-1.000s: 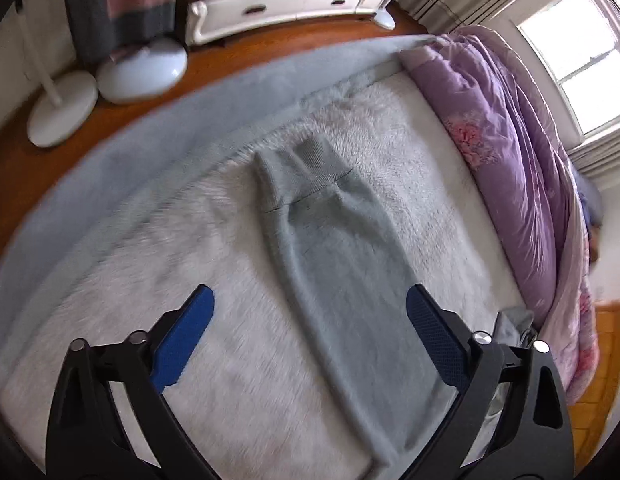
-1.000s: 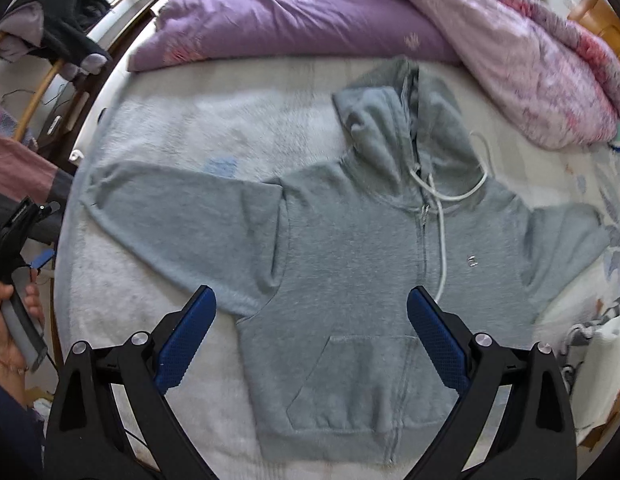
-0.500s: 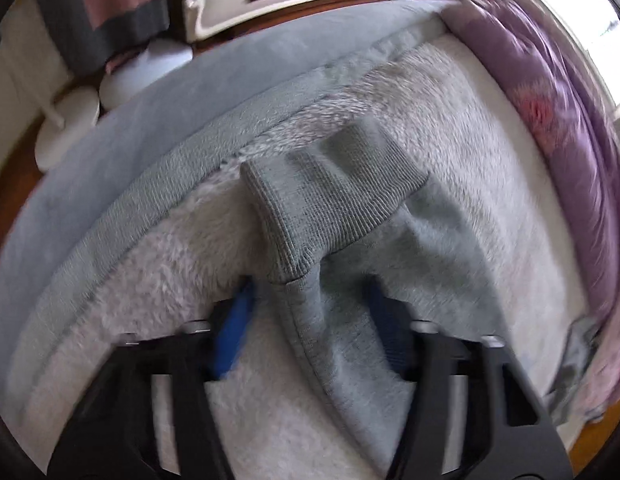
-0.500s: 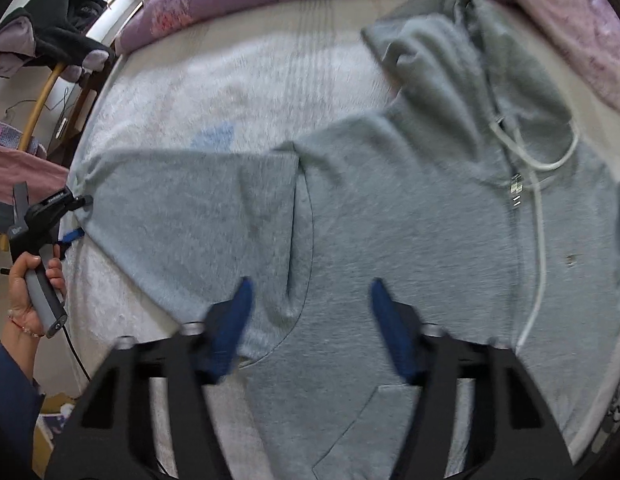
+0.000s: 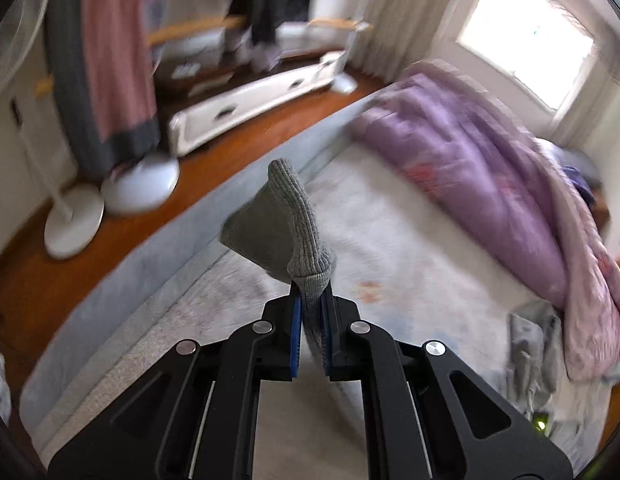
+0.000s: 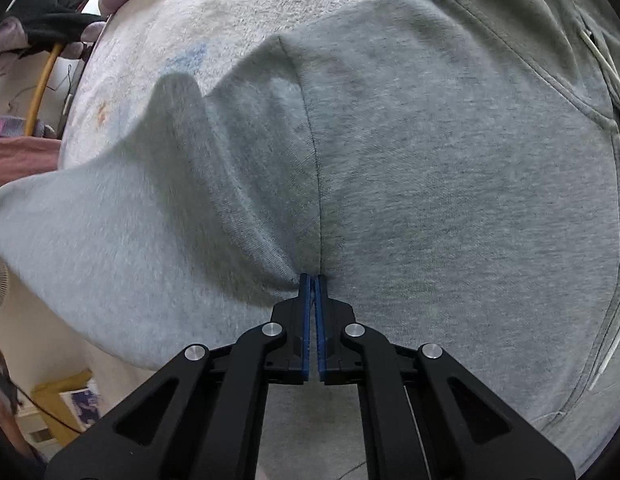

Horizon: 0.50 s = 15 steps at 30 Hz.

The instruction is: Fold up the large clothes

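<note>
The left gripper (image 5: 310, 312) pinches the grey hoodie's ribbed cuff (image 5: 297, 216) at frame centre, while the right gripper (image 6: 312, 292) clamps the hoodie (image 6: 430, 184) at its armpit seam.

No legible text, label, brand, number or sign in either wrist view. The box (image 6: 67, 404) at lower left of the right wrist view carries a printed panel, too blurred and small to read.

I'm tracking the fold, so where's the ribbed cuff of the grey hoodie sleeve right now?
In the left wrist view the ribbed cuff is pinched in the left gripper, lifted above the white fuzzy blanket, left of the purple duvet.
</note>
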Tool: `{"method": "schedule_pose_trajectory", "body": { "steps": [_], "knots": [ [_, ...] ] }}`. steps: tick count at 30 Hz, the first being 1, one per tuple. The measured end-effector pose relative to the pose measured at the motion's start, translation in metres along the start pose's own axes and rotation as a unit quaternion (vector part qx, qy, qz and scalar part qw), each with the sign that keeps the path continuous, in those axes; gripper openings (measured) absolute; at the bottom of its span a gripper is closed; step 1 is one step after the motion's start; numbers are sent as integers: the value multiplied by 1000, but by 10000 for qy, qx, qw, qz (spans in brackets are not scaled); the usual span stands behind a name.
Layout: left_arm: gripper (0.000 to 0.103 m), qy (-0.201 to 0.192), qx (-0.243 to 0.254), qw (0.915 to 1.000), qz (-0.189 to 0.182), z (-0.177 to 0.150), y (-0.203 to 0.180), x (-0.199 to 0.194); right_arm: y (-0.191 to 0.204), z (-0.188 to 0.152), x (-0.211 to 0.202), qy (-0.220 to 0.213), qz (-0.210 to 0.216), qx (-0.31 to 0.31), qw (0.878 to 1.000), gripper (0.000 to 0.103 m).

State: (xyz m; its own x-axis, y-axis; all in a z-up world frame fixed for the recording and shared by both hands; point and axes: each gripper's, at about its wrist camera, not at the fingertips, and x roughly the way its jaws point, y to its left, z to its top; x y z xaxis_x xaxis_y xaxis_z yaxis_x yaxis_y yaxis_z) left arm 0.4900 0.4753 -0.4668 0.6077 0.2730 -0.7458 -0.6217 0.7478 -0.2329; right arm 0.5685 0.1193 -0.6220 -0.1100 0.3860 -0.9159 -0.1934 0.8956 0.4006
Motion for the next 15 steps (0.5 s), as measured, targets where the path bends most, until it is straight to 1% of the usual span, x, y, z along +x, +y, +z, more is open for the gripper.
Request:
{"method": "schedule_pose_trajectory", "body": {
  "steps": [2, 3, 4, 5, 6, 7, 8, 9, 10, 11, 13, 14, 15],
  "knots": [
    [8, -174, 126, 9992, -325, -2, -37, -24, -4, -2, -20, -114, 114, -53, 9999, 4],
    [8, -271, 232, 9979, -533, -4, -62, -37, -10, -4, -38, -260, 211, -74, 9994, 4],
    [8, -323, 307, 9968, -667, -9, -77, -47, -19, -6, -58, -438, 243, -73, 9987, 4],
    [8, -343, 383, 9943, -939, -14, -108, -55, -30, -8, -80, -643, 237, -75, 9976, 4],
    [8, -290, 413, 9913, -1212, -21, -134, -59, -42, -11, -94, -803, 232, -74, 9965, 4],
    [8, -235, 469, 9891, -1374, -28, -157, -60, -56, -13, -114, -990, 185, -58, 9949, 4],
    [8, -198, 694, 9849, -1574, -42, -195, -63, -76, -15, -140, -1229, 89, -26, 9924, 4],
    [8, -181, 863, 9827, -1628, -53, -221, -64, -94, -18, -161, -1436, 20, 7, 9896, 4],
    [8, -50, 995, 9798, -1734, -68, -252, -63, -109, -21, -179, -1615, -87, 22, 9868, 4],
    [8, 145, 1028, 9769, -1868, -84, -278, -61, -130, -25, -202, -1837, -252, 29, 9827, 4],
    [8, 465, 1218, 9720, -1957, -123, -329, -56, -164, -33, -236, -2155, -497, 60, 9752, 4],
    [8, 592, 1263, 9696, -2009, -140, -348, -53, -183, -35, -251, -2278, -611, 71, 9718, 4],
    [8, 732, 1351, 9673, -2019, -163, -372, -49, -207, -38, -270, -2440, -816, 110, 9663, 4]
  ]
}}
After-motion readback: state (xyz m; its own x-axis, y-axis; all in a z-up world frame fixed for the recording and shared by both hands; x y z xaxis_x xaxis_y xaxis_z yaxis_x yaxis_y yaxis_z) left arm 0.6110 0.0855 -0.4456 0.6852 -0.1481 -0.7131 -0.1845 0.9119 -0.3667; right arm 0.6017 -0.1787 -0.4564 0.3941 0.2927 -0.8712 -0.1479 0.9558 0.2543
